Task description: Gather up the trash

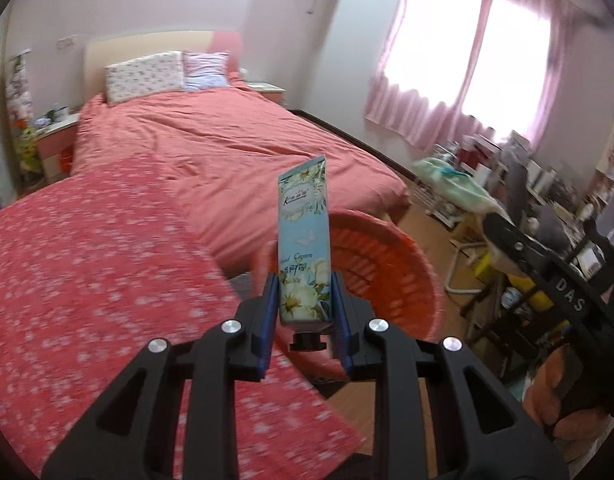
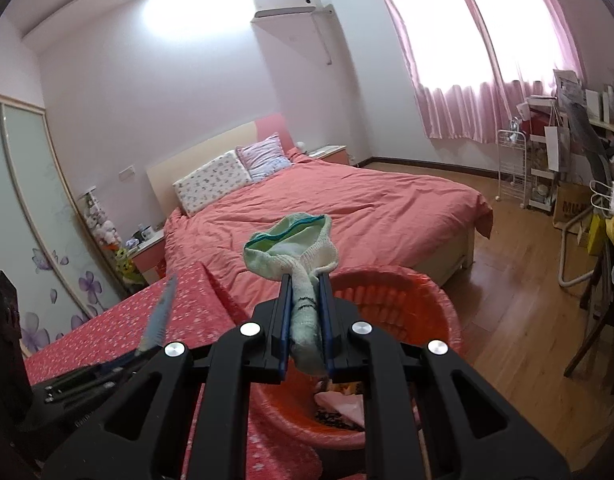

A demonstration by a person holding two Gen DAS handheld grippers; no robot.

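My left gripper (image 1: 305, 280) is shut on a blue flowered hand cream tube (image 1: 305, 240), which stands upright with its black cap (image 1: 307, 342) toward me. Behind it stands an orange basket (image 1: 391, 264). My right gripper (image 2: 305, 280) is shut on a pale green sock (image 2: 295, 252), its cuff flopping above the fingertips. The orange basket (image 2: 411, 300) sits right below and beyond it, with some scraps inside. The left gripper (image 2: 119, 364) and the tube (image 2: 159, 316) show edge-on at the lower left of the right wrist view. The right gripper's body (image 1: 547, 268) shows at the right of the left wrist view.
A bed with a coral cover (image 2: 347, 204) fills the middle of the room. A red flowered cloth (image 1: 87, 260) covers a surface in the foreground. Cluttered shelves and bags (image 2: 567, 184) line the right wall under pink curtains (image 2: 467, 80). Wooden floor (image 2: 519, 280) lies beside the basket.
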